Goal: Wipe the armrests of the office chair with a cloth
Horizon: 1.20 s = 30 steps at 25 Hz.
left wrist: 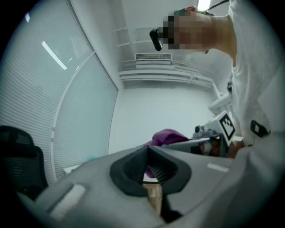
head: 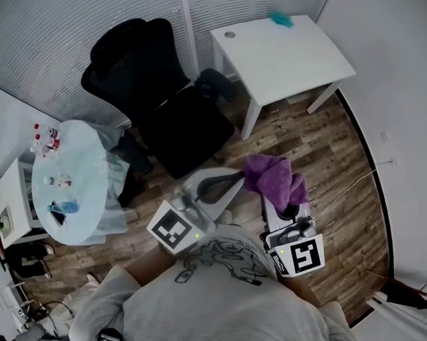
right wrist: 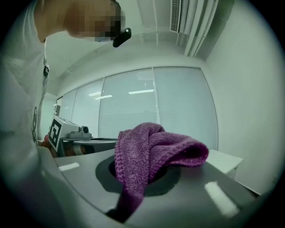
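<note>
Nearest my eyes is my own grey T-shirt [head: 205, 308], with both claws poking out beyond it. Far left, a round glass table [head: 86, 165] carries a few small red-capped bottles [head: 53, 133]; they're too small for me to tell what they hold. Next comes the black office chair [head: 161, 105], its armrests [head: 215, 83] well apart from me and not yet touched. My left claw [left wrist: 148, 150] is pressed together at the tips with nothing between them. My right claw [right wrist: 142, 174] pinches the purple cloth [right wrist: 153, 149], which bunches and flops over the jaws. It looks knitted, soft and light, so I judge it'll fold around an armrest easily. It's best gripped by a gathered middle, leaving a loose pad to wipe with. Far right stands a white desk [head: 279, 57] with something teal [head: 281, 19] on it
</note>
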### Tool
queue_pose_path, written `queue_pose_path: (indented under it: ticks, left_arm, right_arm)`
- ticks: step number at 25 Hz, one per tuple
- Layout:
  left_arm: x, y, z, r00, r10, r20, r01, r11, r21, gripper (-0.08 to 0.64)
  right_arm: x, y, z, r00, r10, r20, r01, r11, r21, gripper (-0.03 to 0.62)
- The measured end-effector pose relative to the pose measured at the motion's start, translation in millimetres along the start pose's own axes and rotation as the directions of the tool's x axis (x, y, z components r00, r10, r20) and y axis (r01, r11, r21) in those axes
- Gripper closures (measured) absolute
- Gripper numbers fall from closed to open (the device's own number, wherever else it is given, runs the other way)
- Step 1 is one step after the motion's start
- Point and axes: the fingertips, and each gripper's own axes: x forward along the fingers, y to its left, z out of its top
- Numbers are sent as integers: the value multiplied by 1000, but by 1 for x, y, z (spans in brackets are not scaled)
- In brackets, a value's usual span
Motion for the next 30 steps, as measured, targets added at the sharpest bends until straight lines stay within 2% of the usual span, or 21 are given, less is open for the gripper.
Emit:
queue_pose_path:
  ticks: [7,13,22,30]
  left_arm:
    - [11,-2,-9,1000,16,-6,-16,999,-33,560]
    - [9,25,-16,999,43,1,-43,999,-34,560]
    - [32,105,-15,999,43,31,-42,998,-47,560]
    - [50,201,-2,998,45,43,-43,998,-47,560]
  right_arm:
    - [0,-12,-7,1000,21,-11,-21,1000,12,560]
    - [21,-16,-17,999,35,-28,-35,999,10,560]
    - [96,-44,-13,998,41,-39,-41,999,-12,560]
    - [189,-73,1,998,42,-39,-43,999,-31,560]
